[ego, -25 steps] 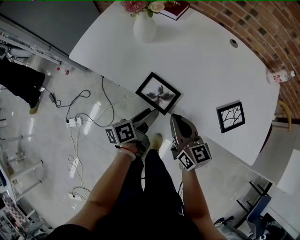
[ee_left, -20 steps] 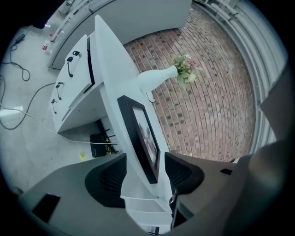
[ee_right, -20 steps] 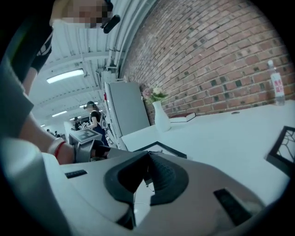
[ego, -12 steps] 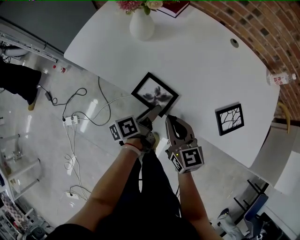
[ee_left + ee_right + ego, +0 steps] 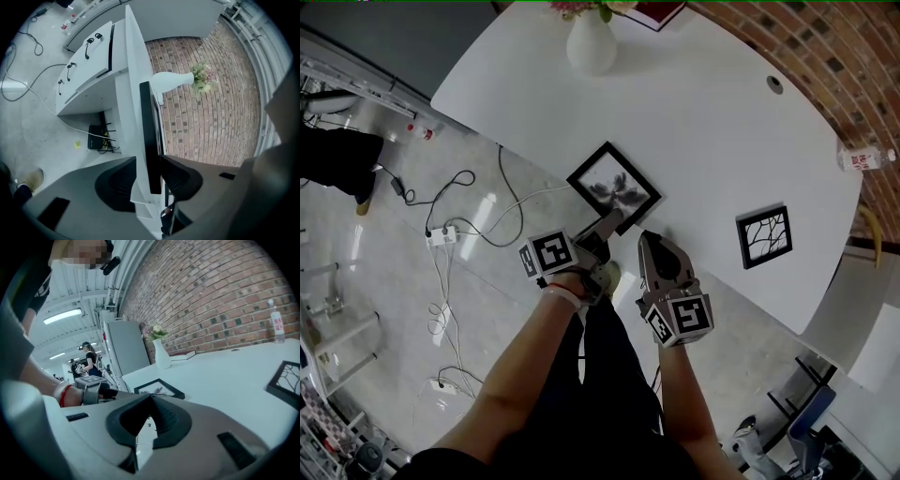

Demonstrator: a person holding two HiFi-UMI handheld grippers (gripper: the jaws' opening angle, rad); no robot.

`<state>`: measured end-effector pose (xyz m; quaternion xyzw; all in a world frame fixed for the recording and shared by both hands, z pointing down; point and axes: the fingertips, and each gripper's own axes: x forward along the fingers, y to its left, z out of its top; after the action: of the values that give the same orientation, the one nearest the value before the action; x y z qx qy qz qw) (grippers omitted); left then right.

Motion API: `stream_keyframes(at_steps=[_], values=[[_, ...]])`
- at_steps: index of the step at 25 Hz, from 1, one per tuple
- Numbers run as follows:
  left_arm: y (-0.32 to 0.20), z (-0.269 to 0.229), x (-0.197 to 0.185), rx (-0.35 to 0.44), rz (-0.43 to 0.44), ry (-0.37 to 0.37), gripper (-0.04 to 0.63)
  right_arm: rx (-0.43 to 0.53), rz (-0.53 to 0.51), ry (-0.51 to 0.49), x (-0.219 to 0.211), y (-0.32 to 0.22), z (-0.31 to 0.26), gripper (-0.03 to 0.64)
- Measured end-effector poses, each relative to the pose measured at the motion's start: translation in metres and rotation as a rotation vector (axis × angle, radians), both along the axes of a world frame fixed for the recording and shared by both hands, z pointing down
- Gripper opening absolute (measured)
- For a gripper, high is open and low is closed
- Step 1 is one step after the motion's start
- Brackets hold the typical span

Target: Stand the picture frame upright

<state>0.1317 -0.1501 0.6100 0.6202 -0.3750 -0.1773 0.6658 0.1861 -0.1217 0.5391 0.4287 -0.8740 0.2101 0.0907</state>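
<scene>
- The picture frame (image 5: 614, 187) lies flat, print up, on the white table (image 5: 712, 131). One corner is right at the table's near edge.
- It has a black border and a pale print with a dark flower shape.
- My left gripper (image 5: 607, 223) is at the table's near edge, rolled onto its side, nose slightly down.
- My left jaws have just been closing, with the frame's black edge between them.
- The upper jaw sits on the frame's face. The lower jaw sits against a white strip (image 5: 136, 197) under it, and I can't tell if that strip is the table's edge or the frame's back.
- So the left grip is part-way closed and pinches the frame's near corner.
- My right gripper (image 5: 649, 242) is also at the table's near edge, just right of the left one. Its jaws are pressed together with nothing between them.
- I can't tell whether the right tip touches the table.
- A second frame (image 5: 763, 236) lies flat toward the table's right end, close to the near edge. It has a black border and a branch pattern.
- A white vase (image 5: 592, 49) with flowers stands at the table's far edge.
- A dark red book (image 5: 661, 11) lies at the table's far edge, just right of the vase.
- A clear bottle (image 5: 861, 159) with a red label is at the table's far right, by the brick wall (image 5: 787, 37). I can't tell if it is on the table or off it.
- A power strip (image 5: 441, 234) and cables (image 5: 511, 202) are on the floor off the table's near-left side.
</scene>
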Motion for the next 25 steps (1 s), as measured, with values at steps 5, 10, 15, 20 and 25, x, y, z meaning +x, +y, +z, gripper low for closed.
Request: stream_keyframes(at_steps=[5,10,15,20,25], values=[[0.009,-0.007,-0.010,0.014,-0.005,0.019,0.101,-0.042,0.058,-0.042,0.003,0.001,0.006,0.005],[0.020,-0.008,-0.020,0.020,0.000,0.037,0.083,-0.084,0.091,-0.045,0.000,0.009,0.013,0.005],[0.031,-0.014,-0.034,0.038,0.011,0.055,0.078,-0.160,0.136,-0.063,0.001,0.016,0.025,0.005],[0.040,-0.024,-0.041,0.067,0.038,0.096,0.074,-0.198,0.143,-0.078,-0.001,0.022,0.028,0.033],[0.046,-0.032,-0.049,0.099,0.074,0.130,0.072,-0.225,0.144,-0.114,-0.007,0.024,0.027,0.055]])
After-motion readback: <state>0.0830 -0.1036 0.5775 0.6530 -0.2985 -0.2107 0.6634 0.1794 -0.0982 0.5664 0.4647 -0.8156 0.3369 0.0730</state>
